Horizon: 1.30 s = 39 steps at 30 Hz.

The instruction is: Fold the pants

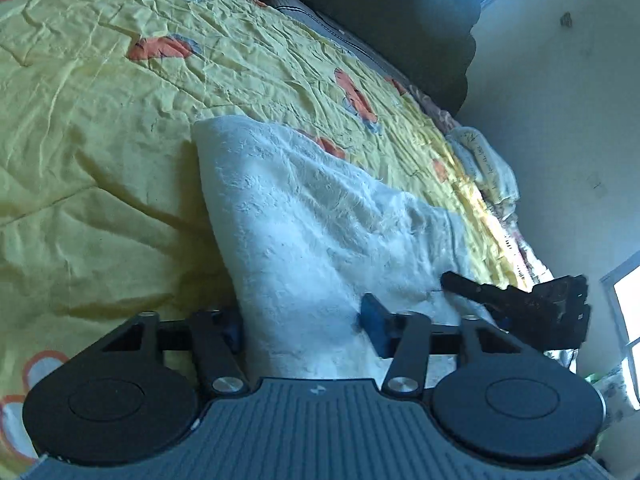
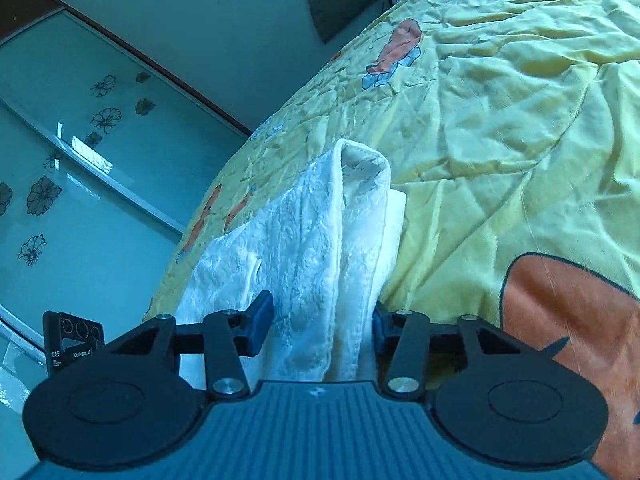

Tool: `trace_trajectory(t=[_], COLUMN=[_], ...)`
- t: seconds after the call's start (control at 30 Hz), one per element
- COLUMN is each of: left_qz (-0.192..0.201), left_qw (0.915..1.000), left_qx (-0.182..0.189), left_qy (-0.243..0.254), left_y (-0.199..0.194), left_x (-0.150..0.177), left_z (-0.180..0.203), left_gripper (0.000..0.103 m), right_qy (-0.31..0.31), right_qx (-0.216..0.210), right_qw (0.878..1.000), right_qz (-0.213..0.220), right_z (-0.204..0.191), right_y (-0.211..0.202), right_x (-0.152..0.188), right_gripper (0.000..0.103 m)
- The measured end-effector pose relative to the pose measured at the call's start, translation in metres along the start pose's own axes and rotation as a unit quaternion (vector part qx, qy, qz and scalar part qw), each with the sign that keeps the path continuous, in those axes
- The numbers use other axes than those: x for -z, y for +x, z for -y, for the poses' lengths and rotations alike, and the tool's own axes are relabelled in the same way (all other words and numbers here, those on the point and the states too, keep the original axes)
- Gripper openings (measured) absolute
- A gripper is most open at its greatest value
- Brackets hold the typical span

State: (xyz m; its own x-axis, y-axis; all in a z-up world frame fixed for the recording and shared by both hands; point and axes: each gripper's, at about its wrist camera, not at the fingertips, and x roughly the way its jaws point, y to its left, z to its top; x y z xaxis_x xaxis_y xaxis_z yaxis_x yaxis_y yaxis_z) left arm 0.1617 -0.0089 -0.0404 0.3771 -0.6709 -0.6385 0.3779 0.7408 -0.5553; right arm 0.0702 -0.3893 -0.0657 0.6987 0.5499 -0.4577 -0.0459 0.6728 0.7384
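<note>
Seen from the left wrist: left gripper (image 1: 304, 330) clamped on the white textured fabric pants (image 1: 320, 232) draped ahead over the yellow quilted bedspread with orange patches (image 1: 100, 120), right gripper (image 1: 520, 296) just beside on the right; from the right wrist: right gripper (image 2: 322, 326) pinching the bunched pants (image 2: 320, 240), bedspread (image 2: 520, 140) stretching ahead and right.

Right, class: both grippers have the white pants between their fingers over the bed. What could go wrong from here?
1. The white pants bunch thickly in the right gripper; layers may slip unevenly, skewing the fold.
2. In the left gripper cloth spills past one finger, so an edge could drag and wrinkle on the creased yellow bedspread.
</note>
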Motion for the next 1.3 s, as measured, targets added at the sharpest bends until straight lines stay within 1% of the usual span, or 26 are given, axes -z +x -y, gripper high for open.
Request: trace_trajectory(t=[0.03,0.07,0.1,0.13,0.2,0.27,0.33,0.4,0.5,0.63,0.73,0.8,0.87,0.9,0.93,0.97,1.0,1.03,1.07,1.1,1.13,1.17,1.2,1.23,1.27,1.3], left_qz=[0.001,0.004,0.009,0.016,0.036,0.062,0.081,0.098,0.125,0.148,0.144,0.125,0.098,0.092,0.091,0.093,0.094,0.094,0.098,0.1,0.104,0.114,0.129,0.141,0.152,0.159], left_qw=[0.9998,0.9995,0.9992,0.999,0.998,0.9945,0.9898,0.9861,0.9802,0.9768,0.9763,0.9778,0.9781,0.9767,0.9758,0.9757,0.9755,0.9749,0.9733,0.972,0.9707,0.9688,0.9661,0.9635,0.9608,0.9588], left_qx=[-0.014,-0.019,-0.023,-0.027,-0.031,-0.042,-0.056,-0.064,-0.083,-0.107,-0.13,-0.145,-0.168,-0.179,-0.184,-0.183,-0.184,-0.187,-0.196,-0.203,-0.21,-0.216,-0.221,-0.225,-0.228,-0.229], left_qy=[0.017,0.027,0.032,0.033,0.042,0.073,0.103,0.118,0.129,0.112,0.096,0.085,0.074,0.074,0.075,0.075,0.075,0.075,0.071,0.063,0.052,0.043,0.037,0.037,0.043,0.053], left_y=[0.0,-0.002,-0.004,-0.007,-0.015,-0.025,-0.033,-0.042,-0.057,-0.068,-0.062,-0.05,-0.035,-0.03,-0.028,-0.027,-0.028,-0.029,-0.031,-0.034,-0.038,-0.044,-0.051,-0.057,-0.063,-0.068], left_x=[0.002,0.003,0.005,0.005,0.006,0.008,0.009,0.004,-0.012,-0.046,-0.064,-0.071,-0.069,-0.065,-0.062,-0.059,-0.057,-0.056,-0.056,-0.055,-0.054,-0.052,-0.048,-0.043,-0.038,-0.031], left_z=[0.004,0.006,0.008,0.009,0.015,0.028,0.04,0.047,0.045,0.027,0.01,-0.002,-0.014,-0.02,-0.023,-0.025,-0.027,-0.027,-0.028,-0.028,-0.029,-0.028,-0.025,-0.021,-0.013,-0.004], left_gripper=[0.036,0.034,0.026,0.02,0.013,0.012,0.012,0.012,0.012,0.012,0.012,0.012,0.012,0.012,0.013,0.014,0.022,0.036,0.04,0.046,0.051,0.054,0.061,0.067,0.067,0.068], right_qy=[-0.003,-0.006,-0.008,-0.012,-0.026,-0.048,-0.07,-0.095,-0.129,-0.155,-0.167,-0.158,-0.157,-0.156,-0.154,-0.149,-0.138,-0.128,-0.122,-0.122,-0.127,-0.139,-0.157,-0.176,-0.196,-0.215], right_qx=[-0.001,-0.004,-0.007,-0.006,0.003,0.008,-0.002,-0.016,-0.025,-0.027,-0.017,0.0,0.03,0.058,0.083,0.094,0.097,0.096,0.096,0.106,0.127,0.152,0.175,0.199,0.211,0.206], right_qw=[1.0,1.0,1.0,1.0,0.999,0.998,0.997,0.994,0.99,0.986,0.985,0.987,0.987,0.986,0.985,0.984,0.986,0.987,0.988,0.987,0.984,0.978,0.97,0.961,0.953,0.948], right_qz=[0.005,0.012,0.017,0.022,0.028,0.035,0.043,0.049,0.053,0.054,0.048,0.035,0.015,0.006,-0.003,-0.01,-0.011,-0.009,-0.006,0.003,0.017,0.035,0.056,0.08,0.099,0.111], right_z=[-0.002,-0.005,-0.008,-0.012,-0.024,-0.038,-0.053,-0.07,-0.092,-0.112,-0.118,-0.115,-0.109,-0.105,-0.1,-0.094,-0.088,-0.083,-0.081,-0.082,-0.085,-0.09,-0.097,-0.106,-0.115,-0.123], right_y=[-0.001,-0.003,-0.006,-0.008,-0.009,-0.01,-0.012,-0.011,0.002,0.036,0.07,0.094,0.116,0.125,0.132,0.136,0.135,0.132,0.126,0.118,0.11,0.101,0.092,0.084,0.078,0.072], right_x=[0.002,0.004,0.005,0.006,0.006,0.004,-0.001,-0.008,-0.024,-0.047,-0.058,-0.062,-0.06,-0.059,-0.057,-0.056,-0.055,-0.054,-0.053,-0.051,-0.049,-0.045,-0.039,-0.032,-0.024,-0.014], right_gripper=[0.035,0.03,0.026,0.025,0.022,0.021,0.02,0.02,0.02,0.02,0.02,0.02,0.022,0.027,0.03,0.039,0.047,0.049,0.05,0.05,0.05,0.052,0.054,0.054,0.056,0.055])
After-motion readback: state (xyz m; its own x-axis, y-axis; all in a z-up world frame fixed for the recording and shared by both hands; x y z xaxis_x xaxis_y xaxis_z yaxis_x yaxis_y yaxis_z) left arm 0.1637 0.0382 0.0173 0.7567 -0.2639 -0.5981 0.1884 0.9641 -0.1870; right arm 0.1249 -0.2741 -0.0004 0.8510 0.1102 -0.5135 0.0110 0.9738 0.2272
